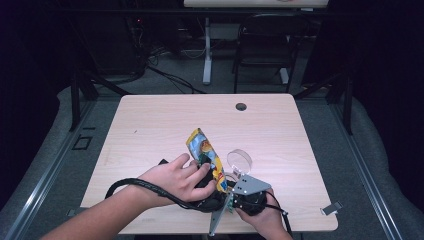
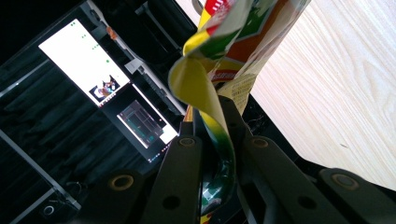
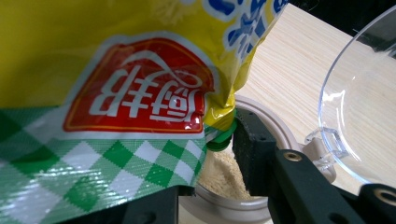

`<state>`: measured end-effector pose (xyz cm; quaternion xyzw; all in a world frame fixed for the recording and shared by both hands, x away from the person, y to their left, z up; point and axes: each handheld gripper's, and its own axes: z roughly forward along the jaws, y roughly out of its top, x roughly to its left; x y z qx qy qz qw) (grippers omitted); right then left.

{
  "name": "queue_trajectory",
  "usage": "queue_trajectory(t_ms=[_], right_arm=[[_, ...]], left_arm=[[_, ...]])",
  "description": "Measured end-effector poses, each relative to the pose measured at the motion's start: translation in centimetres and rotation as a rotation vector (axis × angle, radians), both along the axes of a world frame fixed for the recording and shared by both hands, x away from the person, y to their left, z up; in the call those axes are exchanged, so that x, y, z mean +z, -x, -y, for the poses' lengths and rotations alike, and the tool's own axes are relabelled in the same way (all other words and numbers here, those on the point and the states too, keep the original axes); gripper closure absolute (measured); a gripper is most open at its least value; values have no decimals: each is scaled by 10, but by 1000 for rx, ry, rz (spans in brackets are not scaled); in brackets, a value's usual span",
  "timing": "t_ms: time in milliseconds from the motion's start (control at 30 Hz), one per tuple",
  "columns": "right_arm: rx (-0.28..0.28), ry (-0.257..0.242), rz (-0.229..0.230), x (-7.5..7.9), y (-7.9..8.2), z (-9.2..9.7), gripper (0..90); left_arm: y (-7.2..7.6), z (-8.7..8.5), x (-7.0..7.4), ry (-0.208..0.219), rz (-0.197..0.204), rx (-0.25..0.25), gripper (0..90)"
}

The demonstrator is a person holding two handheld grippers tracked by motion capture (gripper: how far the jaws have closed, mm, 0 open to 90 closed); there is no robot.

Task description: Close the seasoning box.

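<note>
Left gripper [image 1: 212,186] pinches yellow packet [image 1: 205,150]; right gripper [image 3: 219,140] clamps its corner above powder jar [image 3: 243,205] (lid [image 3: 364,107] open): slipping spills powder

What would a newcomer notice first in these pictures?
The yellow packet stands out, held above the near middle of the wooden table, its folded edge clamped in the left tool. Under it sits a beige container of pale powder, its clear lid swung open at the right.
</note>
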<state>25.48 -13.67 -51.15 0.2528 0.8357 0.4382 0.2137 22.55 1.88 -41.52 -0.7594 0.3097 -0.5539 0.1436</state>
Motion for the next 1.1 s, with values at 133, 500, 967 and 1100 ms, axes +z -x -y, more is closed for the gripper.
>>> queue_trajectory(t_ms=[133,500,967,1100], right_arm=[[-1,-2,1,0,0,-1,707],[1,-3,-2,0,-1,-2,708],[2,-2,-3,1,0,-1,708],[4,-7,-2,1,0,-1,707]], left_arm=[[0,0,1,-3,6,-1,891],[0,0,1,-6,3,0,892],[1,1,1,0,0,-2,893],[1,1,2,-2,0,-2,893]])
